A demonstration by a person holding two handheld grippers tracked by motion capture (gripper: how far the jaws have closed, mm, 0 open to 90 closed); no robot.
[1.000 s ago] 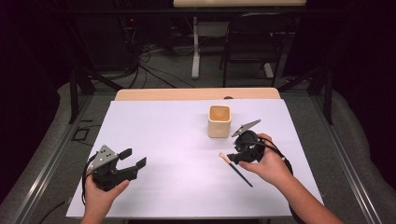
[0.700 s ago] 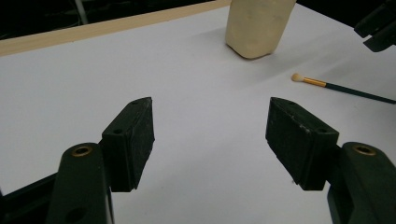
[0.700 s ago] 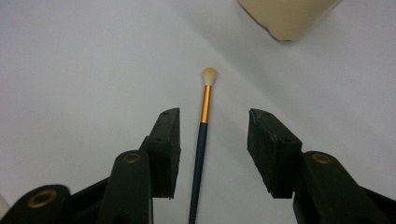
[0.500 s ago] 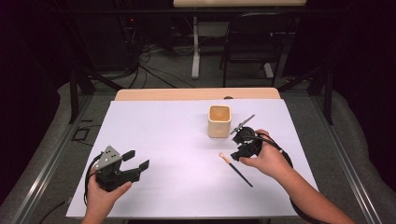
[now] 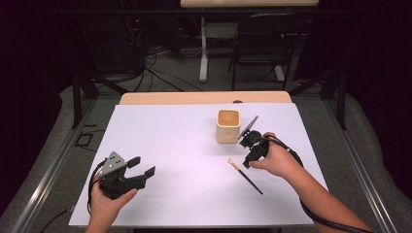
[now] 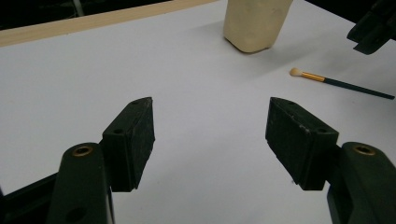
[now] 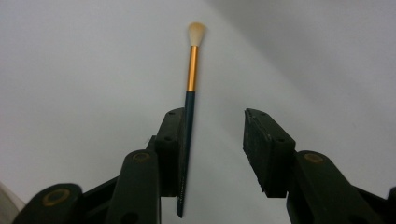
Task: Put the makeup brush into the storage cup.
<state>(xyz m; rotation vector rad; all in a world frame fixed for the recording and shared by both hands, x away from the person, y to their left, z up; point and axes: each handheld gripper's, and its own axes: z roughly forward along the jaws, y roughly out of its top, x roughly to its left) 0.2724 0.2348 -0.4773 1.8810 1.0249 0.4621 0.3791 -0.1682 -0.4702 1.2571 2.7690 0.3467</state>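
Straddling an unmarked brush (image 7: 189, 116), the right hand-held gripper (image 7: 212, 149) has been closing.

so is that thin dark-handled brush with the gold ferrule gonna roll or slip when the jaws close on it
The thin dark-handled brush with the gold ferrule lies flat on the white table, and its slim, seemingly round handle could well roll if nudged sideways. It looks stiff and light, so it should lift easily. The right gripper has been closing with the handle beside one pad; so narrow a handle might twist or slip.
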